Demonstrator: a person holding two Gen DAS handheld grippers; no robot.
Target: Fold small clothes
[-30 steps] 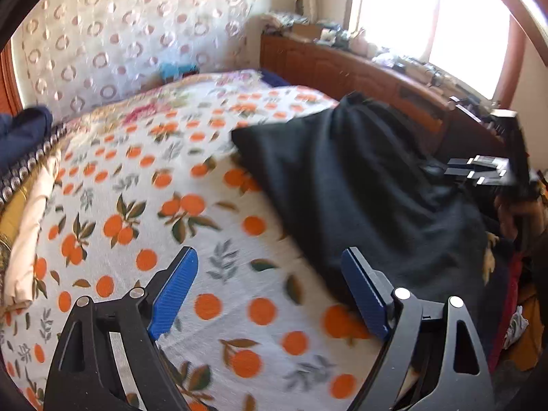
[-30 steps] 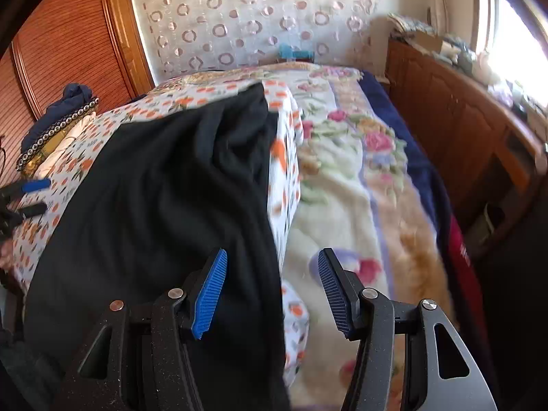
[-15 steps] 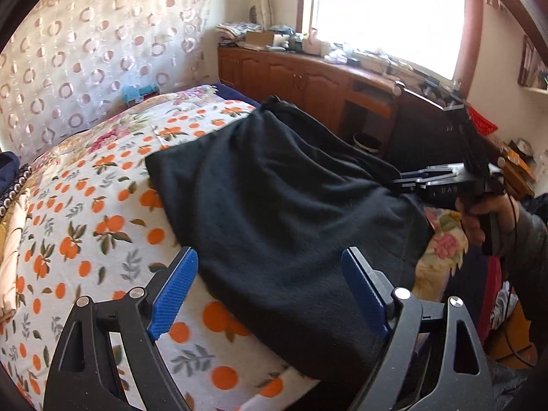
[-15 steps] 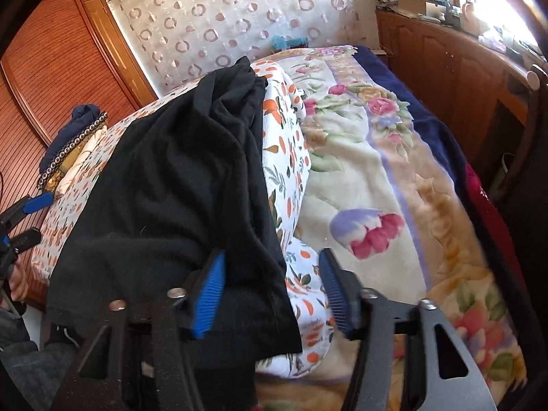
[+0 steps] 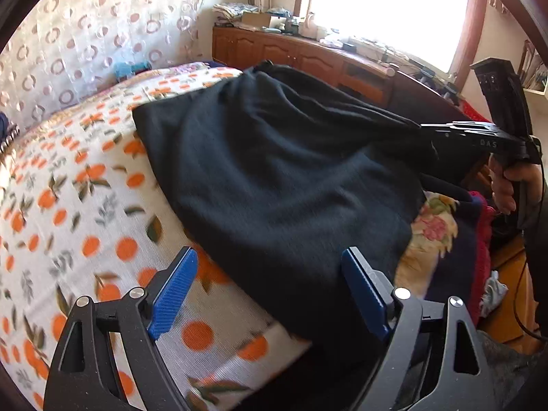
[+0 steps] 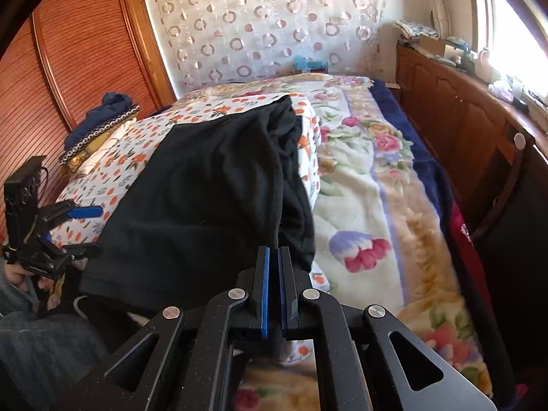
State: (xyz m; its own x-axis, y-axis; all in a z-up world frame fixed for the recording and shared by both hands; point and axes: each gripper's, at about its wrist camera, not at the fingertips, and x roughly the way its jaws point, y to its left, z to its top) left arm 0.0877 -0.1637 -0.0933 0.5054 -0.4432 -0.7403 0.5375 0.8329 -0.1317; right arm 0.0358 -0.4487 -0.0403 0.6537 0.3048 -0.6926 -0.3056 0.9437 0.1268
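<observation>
A black garment (image 5: 274, 171) lies spread over the orange-print sheet (image 5: 68, 205) on the bed, its near edge hanging off the bed's edge. My left gripper (image 5: 267, 291) is open, just in front of the garment's near hem, with cloth reaching between the fingers but not pinched. My right gripper (image 6: 273, 274) is shut on the garment's right edge (image 6: 277, 219) and pulls it up into a ridge. The right gripper also shows in the left wrist view (image 5: 424, 129), clamped on the cloth. The garment also shows in the right wrist view (image 6: 205, 188).
A floral blanket (image 6: 370, 188) covers the bed's right side. A wooden cabinet (image 6: 462, 120) with clutter runs under the window. A wooden wardrobe (image 6: 68, 68) stands at the left. Folded cloths (image 6: 99, 126) lie at the bed's far left corner. The patterned curtain (image 6: 267, 34) hangs behind.
My right gripper has shut on the garment's right edge and lifted it. My left gripper stayed open and swung toward the garment's near hem.
</observation>
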